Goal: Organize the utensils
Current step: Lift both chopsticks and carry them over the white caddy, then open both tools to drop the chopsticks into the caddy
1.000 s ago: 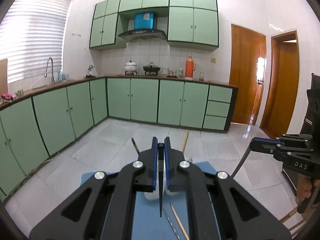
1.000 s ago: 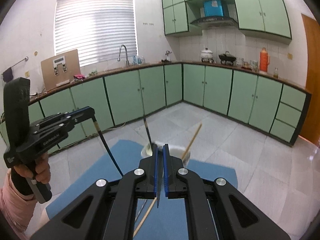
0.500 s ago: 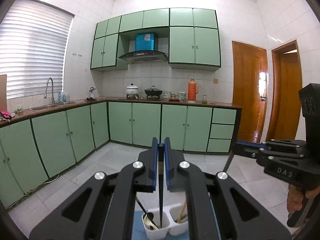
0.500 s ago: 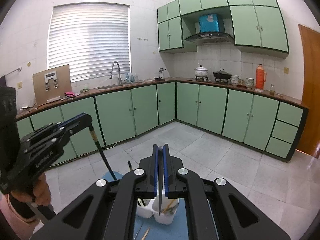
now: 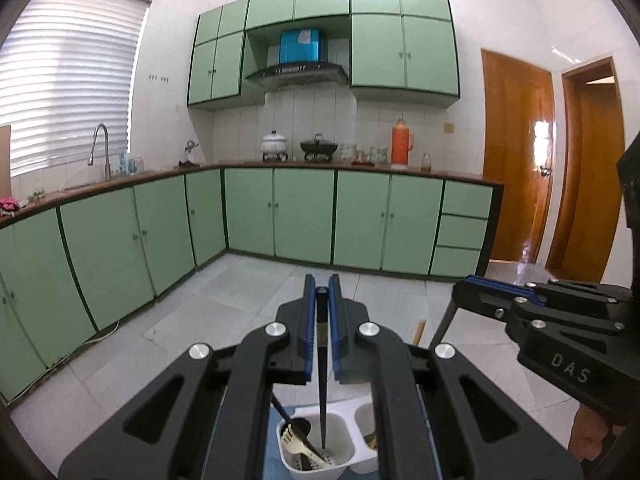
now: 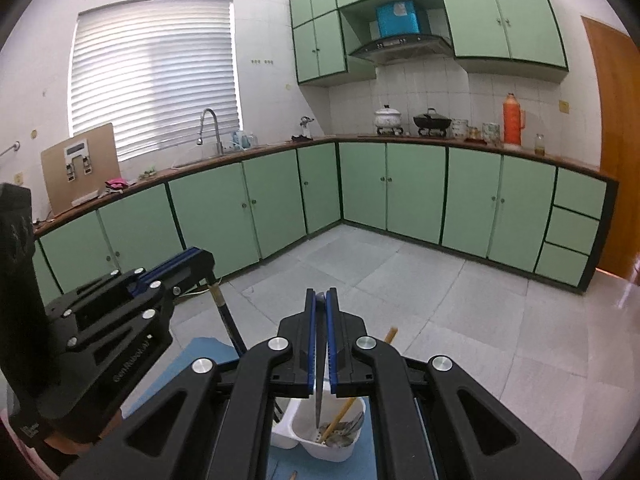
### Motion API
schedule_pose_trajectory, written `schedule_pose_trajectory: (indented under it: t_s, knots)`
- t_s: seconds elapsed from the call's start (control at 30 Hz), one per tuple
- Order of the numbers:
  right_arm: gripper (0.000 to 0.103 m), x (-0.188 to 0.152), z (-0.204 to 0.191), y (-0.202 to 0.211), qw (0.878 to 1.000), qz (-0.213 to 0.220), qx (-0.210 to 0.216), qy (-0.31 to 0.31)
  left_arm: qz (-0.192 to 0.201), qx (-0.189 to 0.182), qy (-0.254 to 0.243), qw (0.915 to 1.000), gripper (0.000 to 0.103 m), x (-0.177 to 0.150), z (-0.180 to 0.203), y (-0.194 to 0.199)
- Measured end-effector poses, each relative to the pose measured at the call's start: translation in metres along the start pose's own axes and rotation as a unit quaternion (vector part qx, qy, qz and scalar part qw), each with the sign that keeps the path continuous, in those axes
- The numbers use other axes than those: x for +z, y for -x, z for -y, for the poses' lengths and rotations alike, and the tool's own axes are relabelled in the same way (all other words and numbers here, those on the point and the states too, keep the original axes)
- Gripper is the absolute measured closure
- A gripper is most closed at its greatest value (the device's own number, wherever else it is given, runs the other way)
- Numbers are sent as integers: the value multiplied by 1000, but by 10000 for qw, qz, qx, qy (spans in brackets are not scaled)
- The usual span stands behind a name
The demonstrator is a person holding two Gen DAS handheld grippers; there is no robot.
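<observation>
My left gripper (image 5: 321,292) is shut on a black chopstick (image 5: 322,380) that hangs down, its tip in the left compartment of a white utensil holder (image 5: 296,464), beside a cream fork (image 5: 298,440) and a dark utensil. My right gripper (image 6: 320,304) is shut on a thin dark utensil (image 6: 319,392) that hangs over the right compartment of the same holder (image 6: 340,456), where a wooden chopstick (image 6: 340,418) and metal spoons lie. The right gripper also shows in the left wrist view (image 5: 464,284), and the left gripper in the right wrist view (image 6: 204,260).
The holder stands on a blue mat (image 6: 200,354) on a grey tiled surface. Green kitchen cabinets (image 5: 304,216) line the far walls, with wooden doors (image 5: 516,160) at the right. A wooden stick tip (image 6: 294,475) lies on the mat near the bottom edge.
Both grippers have lowered with their utensils, and the holder shows larger and closer beneath them. The utensil tips now reach into or over the compartments.
</observation>
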State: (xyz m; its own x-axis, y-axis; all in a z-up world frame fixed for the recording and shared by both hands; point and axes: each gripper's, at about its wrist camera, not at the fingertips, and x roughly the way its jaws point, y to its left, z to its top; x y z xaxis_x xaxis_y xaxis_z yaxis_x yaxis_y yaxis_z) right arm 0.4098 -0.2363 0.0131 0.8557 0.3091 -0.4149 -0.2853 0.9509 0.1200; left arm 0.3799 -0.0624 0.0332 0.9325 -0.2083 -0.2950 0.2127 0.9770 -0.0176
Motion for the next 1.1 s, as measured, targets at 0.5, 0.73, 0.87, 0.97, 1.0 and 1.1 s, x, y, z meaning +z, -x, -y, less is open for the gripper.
schedule_pose_trajectory:
  t_s: [0.5, 0.73, 0.87, 0.97, 1.0, 1.1]
  knots:
    - [98, -51, 18, -16, 9987, -173, 5, -483, -471, 84, 174, 9987, 97, -42, -20, -20]
    - [98, -54, 25, -10, 9981, -129, -69, -594, -454, 135, 213, 9986, 96, -43, -22, -16]
    - [97, -55, 29, -10, 9977, -159, -149, -636, -452, 174, 275, 9984, 91, -43, -24, -13]
    - [95, -56, 36, -9, 9972, -190, -180, -706, -458, 179, 327, 9983, 83, -42, -28, -12]
    - [95, -57, 38, -9, 9970, -197, -188, -724, -447, 197, 337, 9982, 80, -41, -30, -11]
    - [94, -59, 43, -7, 9965, -193, -173, -799, -413, 254, 385, 9981, 59, -42, -35, -9]
